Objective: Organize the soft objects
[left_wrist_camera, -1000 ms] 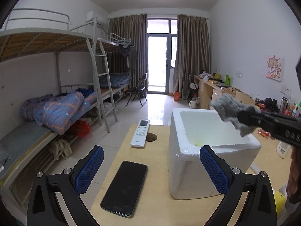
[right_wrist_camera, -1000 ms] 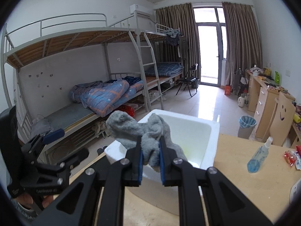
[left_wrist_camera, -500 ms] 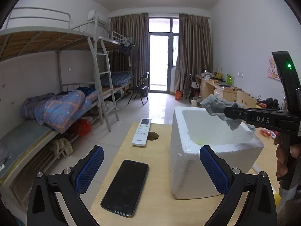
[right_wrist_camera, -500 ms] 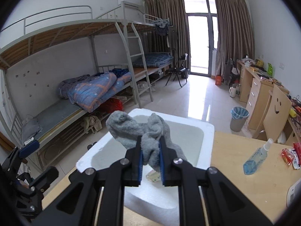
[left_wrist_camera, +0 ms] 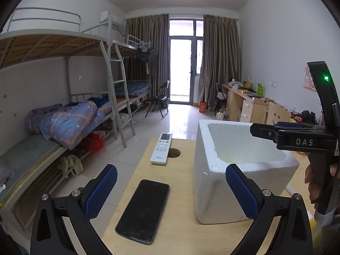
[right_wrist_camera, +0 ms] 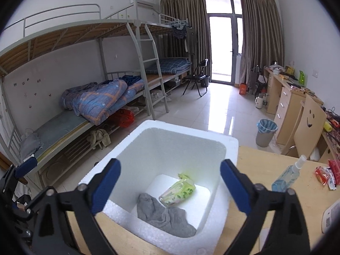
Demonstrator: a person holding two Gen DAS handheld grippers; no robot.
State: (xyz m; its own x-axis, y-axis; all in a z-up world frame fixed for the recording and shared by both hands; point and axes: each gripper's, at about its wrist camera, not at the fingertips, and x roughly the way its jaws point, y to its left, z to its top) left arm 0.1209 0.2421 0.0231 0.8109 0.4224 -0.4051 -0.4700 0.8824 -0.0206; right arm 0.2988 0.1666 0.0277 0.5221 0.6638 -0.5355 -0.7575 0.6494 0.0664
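Note:
A grey cloth lies on the floor of the white foam box, next to a green tissue pack. My right gripper is open and empty, held above the box opening; it also shows from the side in the left wrist view. My left gripper is open and empty over the wooden table, left of the foam box.
A black phone and a white remote lie on the table beside a round hole. A spray bottle and red packets sit right of the box. Bunk beds stand on the left.
My right gripper opened and let go of the grey cloth, which dropped into the foam box. The left gripper stayed still.

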